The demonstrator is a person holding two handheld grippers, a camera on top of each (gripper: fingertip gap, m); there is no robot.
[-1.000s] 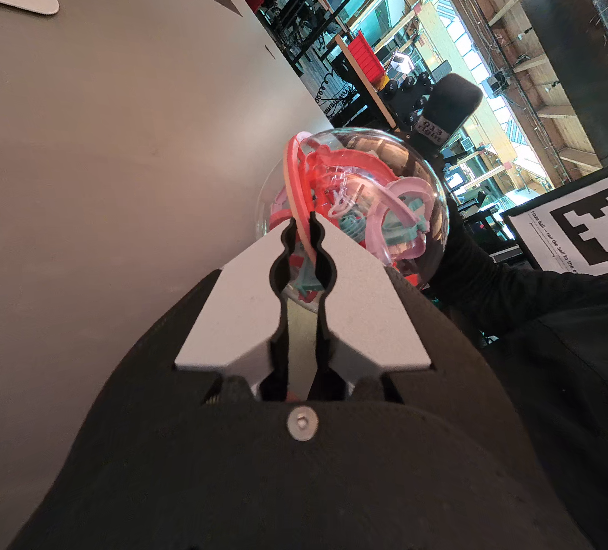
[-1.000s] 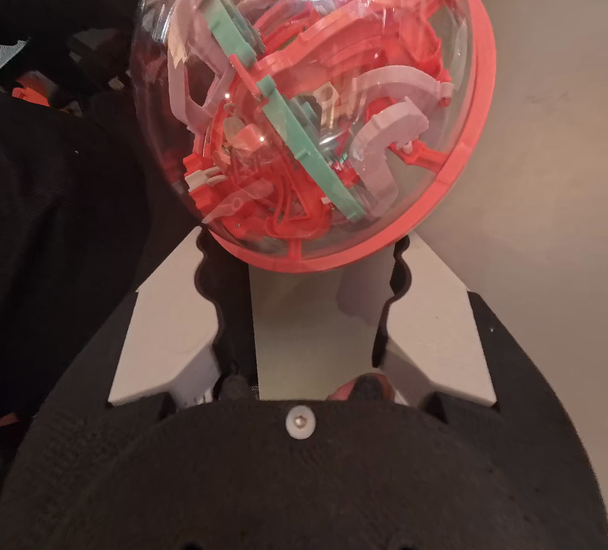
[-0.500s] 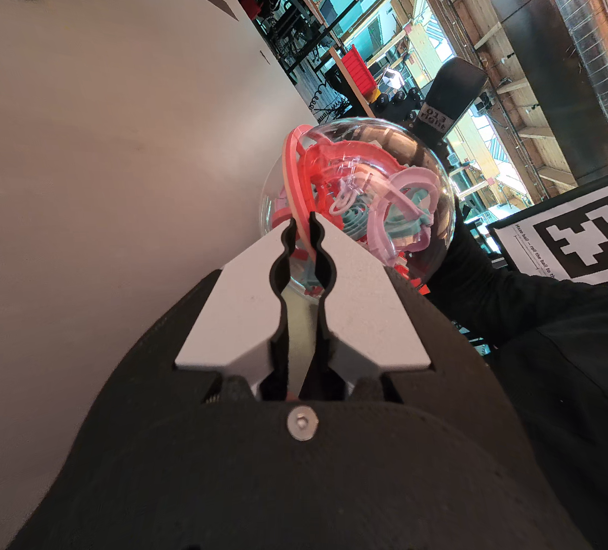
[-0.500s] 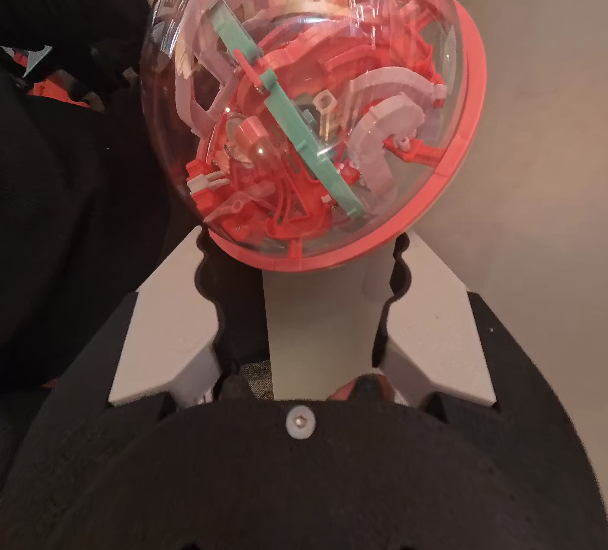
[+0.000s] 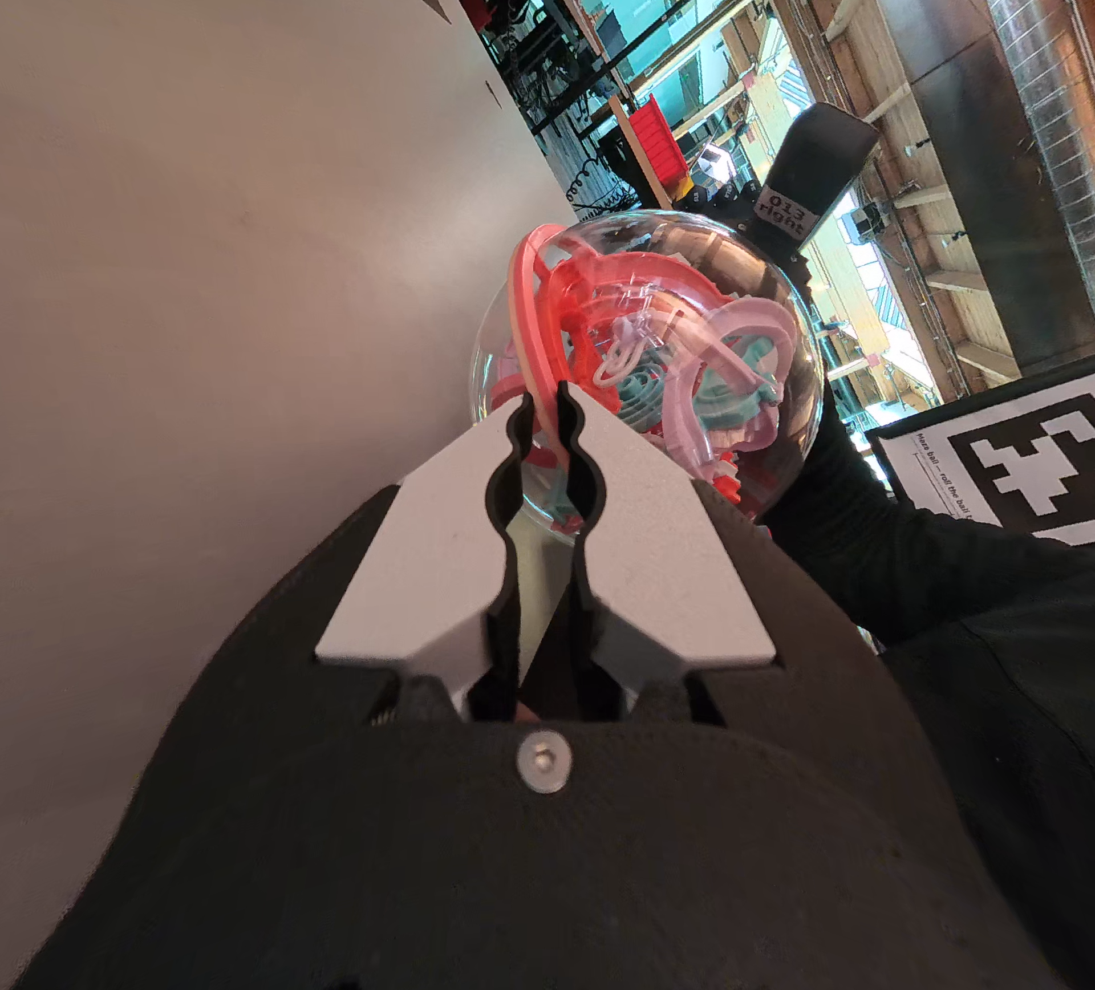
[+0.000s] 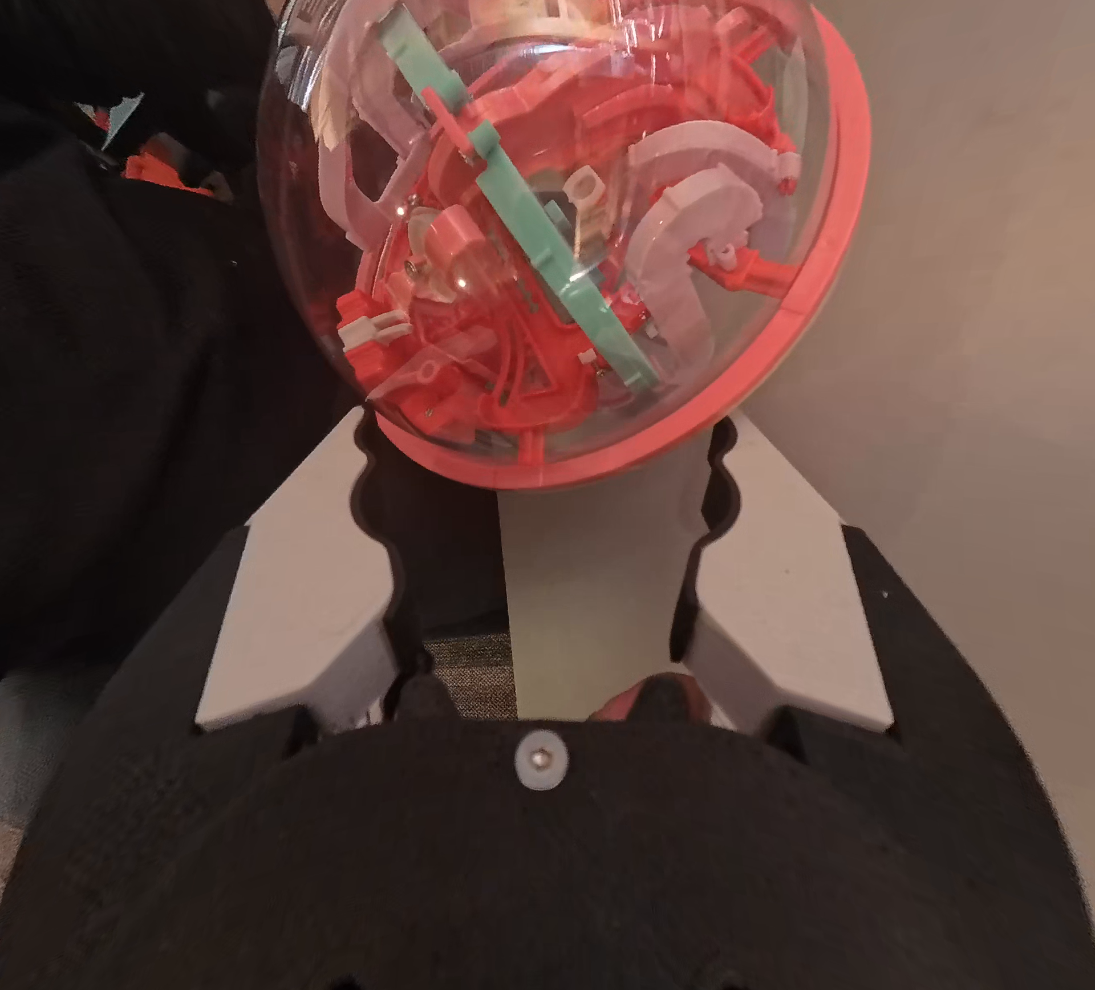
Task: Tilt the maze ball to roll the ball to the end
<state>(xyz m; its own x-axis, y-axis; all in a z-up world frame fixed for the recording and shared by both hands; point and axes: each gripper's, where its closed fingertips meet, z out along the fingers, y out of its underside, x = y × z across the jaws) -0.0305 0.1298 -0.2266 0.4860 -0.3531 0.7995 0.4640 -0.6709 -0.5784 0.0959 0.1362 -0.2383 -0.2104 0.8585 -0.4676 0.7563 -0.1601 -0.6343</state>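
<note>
At the left tool (image 5: 542, 398), seen in the left view: clenched on the pink rim (image 5: 530, 321) of the maze ball (image 5: 646, 369), which is lifted over the counter (image 5: 237, 250). Narrow pinch; a sharp tilt could twist the rim free.

Right view: right tool (image 6: 542, 431) spread wide, ball (image 6: 551, 191) against its tips; pad contact unclear, so it may roll off. Clear shell, red, pink and teal tracks.

printed label (image 5: 783, 215) on black handle (image 5: 820, 156); marker sheet (image 5: 1001, 464), perhaps captioned
</note>
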